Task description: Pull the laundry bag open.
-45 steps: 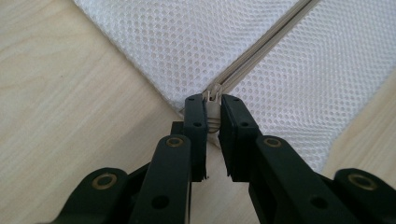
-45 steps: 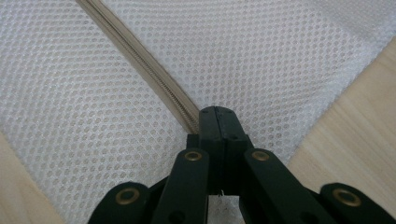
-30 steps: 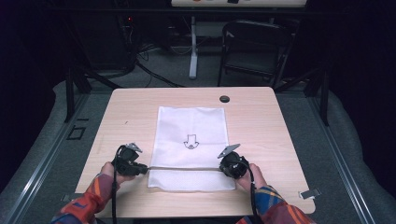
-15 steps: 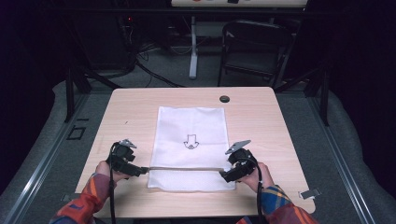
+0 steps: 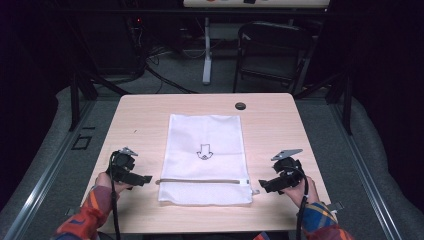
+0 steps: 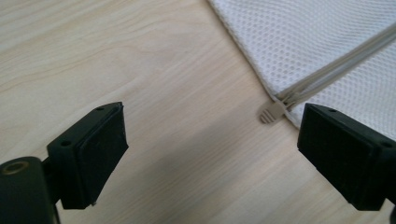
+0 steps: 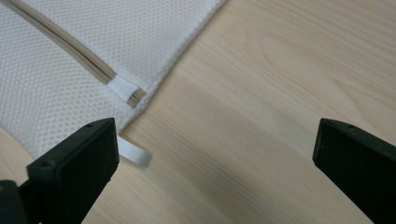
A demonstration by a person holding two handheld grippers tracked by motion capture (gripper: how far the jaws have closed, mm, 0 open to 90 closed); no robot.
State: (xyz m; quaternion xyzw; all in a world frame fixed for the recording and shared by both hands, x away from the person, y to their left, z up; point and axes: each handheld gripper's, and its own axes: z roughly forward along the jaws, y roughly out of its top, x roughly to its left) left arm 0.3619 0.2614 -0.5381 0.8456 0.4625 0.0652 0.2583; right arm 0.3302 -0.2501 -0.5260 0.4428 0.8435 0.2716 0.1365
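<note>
A white mesh bag (image 5: 205, 159) lies flat on the wooden worktop (image 5: 145, 115), its zipper (image 5: 202, 181) running across the end nearest the person, between the two claws. The left claw (image 5: 142, 178) sits just off the bag's left edge, not touching it; its jaws have just been opening and now stand wide with nothing between them. In the left gripper view, the beige zipper pull (image 6: 272, 112) lies on the wood just ahead of that claw, close to the inner side of its right-hand jaw, with the mesh spreading away beyond it. The right claw (image 5: 265, 186) hovers beside the bag's right edge, clear of the fabric; its jaws have also just been opening and are spread wide and empty. In the right gripper view, the zipper's closed end with a small white tab (image 7: 122, 87) lies ahead of the left-hand jaw, and a white label (image 7: 134, 154) sticks out from the bag's edge right beside that jaw. A small dark disc (image 5: 240, 106) rests on the worktop far beyond both claws, past the bag's far end.
</note>
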